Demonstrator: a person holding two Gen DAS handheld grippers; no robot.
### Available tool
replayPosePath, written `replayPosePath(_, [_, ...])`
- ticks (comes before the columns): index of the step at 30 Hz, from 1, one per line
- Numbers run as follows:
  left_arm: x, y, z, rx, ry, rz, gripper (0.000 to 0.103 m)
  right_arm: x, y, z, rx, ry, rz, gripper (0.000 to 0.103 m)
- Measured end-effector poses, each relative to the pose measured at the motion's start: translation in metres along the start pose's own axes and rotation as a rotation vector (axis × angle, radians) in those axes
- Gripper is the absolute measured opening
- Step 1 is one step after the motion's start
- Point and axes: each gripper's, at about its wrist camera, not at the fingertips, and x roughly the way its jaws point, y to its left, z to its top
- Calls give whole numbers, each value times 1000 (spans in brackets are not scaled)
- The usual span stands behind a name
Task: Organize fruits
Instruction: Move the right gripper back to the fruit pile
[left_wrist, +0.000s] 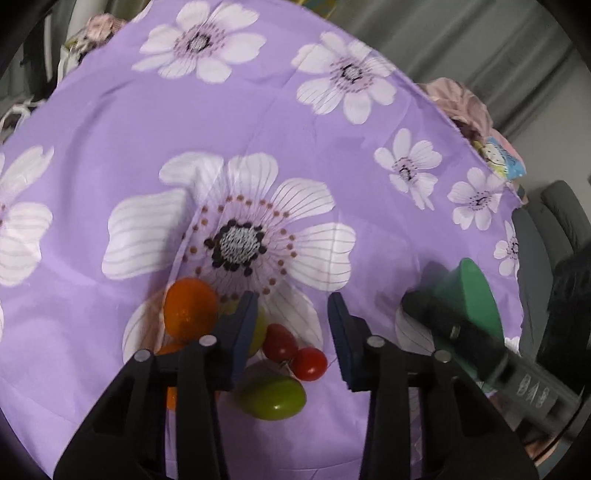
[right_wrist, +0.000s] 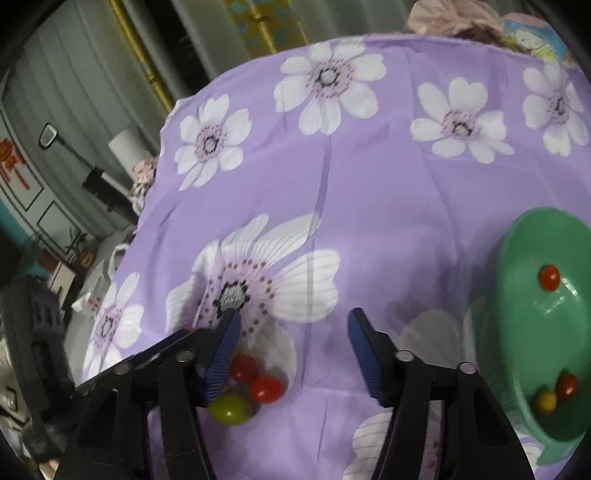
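Black arms and blue pads of the left hand-held gripper (left_wrist: 291, 332) fill the foreground of its own view, jaws apart with nothing pressed between them. Just beyond and below the pads, slightly left of centre, a cluster of small fruits lies on the purple flowered cloth (left_wrist: 295, 129) over the table: two red tomatoes (left_wrist: 295, 354) touching, a green fruit (left_wrist: 275, 398) nearest the camera, and an orange fruit (left_wrist: 190, 308) to the left, partly hidden behind the left pad.

Right hand-held gripper (right_wrist: 293, 350) is also open and empty (it enters the left view as a dark bar at the right edge). From it, the same cluster sits low and left, beside its left pad, while the green bowl (right_wrist: 517, 295), already holding a few small fruits, stands to its right.

By my judgement the left one is nearer the cluster; the bowl lies to its right
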Motion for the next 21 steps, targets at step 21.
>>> replayPosePath(21, [30, -7, -14, 6, 151, 37, 30, 38, 20, -38, -88, 151, -16, 40])
